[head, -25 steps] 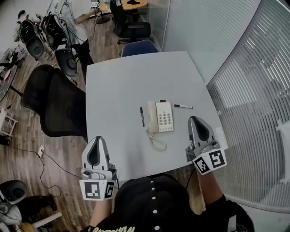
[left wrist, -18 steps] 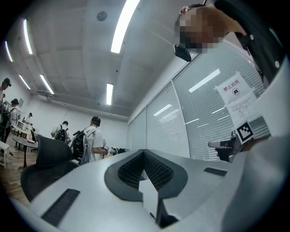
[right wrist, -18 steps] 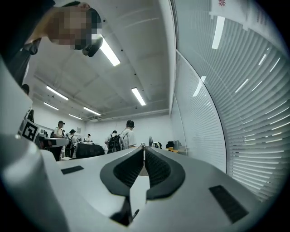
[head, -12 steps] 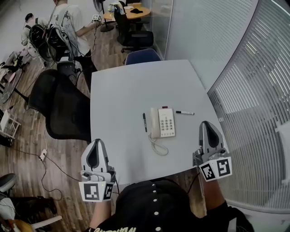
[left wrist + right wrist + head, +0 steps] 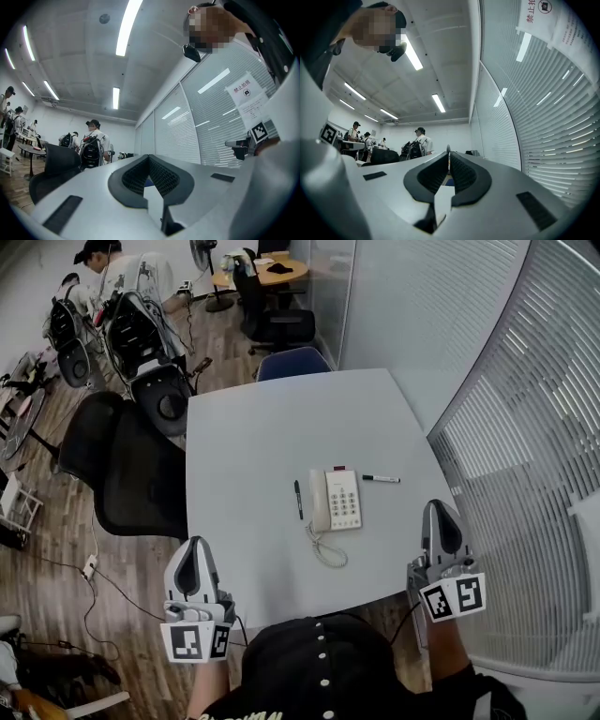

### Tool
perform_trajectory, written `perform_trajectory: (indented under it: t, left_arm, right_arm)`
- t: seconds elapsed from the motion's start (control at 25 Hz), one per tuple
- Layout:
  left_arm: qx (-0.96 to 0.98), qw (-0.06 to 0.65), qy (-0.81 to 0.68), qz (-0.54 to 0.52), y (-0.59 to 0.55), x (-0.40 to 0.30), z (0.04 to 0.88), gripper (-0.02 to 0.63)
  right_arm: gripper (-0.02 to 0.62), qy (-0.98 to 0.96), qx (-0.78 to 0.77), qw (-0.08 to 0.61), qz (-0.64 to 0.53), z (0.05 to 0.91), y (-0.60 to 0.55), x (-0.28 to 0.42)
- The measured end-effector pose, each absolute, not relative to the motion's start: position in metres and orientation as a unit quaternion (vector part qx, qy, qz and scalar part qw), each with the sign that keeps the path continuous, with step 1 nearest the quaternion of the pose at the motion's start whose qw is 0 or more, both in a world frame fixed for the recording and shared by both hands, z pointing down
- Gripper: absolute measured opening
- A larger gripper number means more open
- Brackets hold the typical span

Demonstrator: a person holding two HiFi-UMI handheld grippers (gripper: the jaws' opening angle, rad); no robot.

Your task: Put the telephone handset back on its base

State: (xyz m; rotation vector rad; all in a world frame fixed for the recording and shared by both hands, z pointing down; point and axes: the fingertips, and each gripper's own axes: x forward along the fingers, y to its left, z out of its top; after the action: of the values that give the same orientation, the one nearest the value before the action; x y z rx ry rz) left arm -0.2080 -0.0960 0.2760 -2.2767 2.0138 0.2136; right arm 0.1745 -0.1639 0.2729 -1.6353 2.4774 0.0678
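handset [image 5: 319, 502] seated on base [image 5: 344, 499], job looks done | left gripper [image 5: 192, 547] and right gripper [image 5: 440, 513] pressed together, empty, held clear at table [image 5: 272, 423] edge

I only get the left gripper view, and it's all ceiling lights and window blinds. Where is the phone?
Observer: The head view shows the cream push-button telephone lying near the middle of the pale grey table.
Operator: Is the part you talk into lying off it?
Observer: No, the cream handset lies along the telephone's left side, in its cradle as far as I can tell.
Operator: What's my other gripper doing?
Observer: The right gripper hangs by the table's near right corner with its jaws together and nothing between them.
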Motion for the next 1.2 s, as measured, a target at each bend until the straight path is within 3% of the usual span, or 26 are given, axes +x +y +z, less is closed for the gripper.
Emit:
perform_trajectory:
  t: [1.2]
  left_arm:
    - [-0.742,0.041,0.666,0.06,-0.111,-0.204,0.276,0.009]
  right_arm:
    - [0.029,0.848,-0.524,0.079,0.016,0.274,-0.193,0.152]
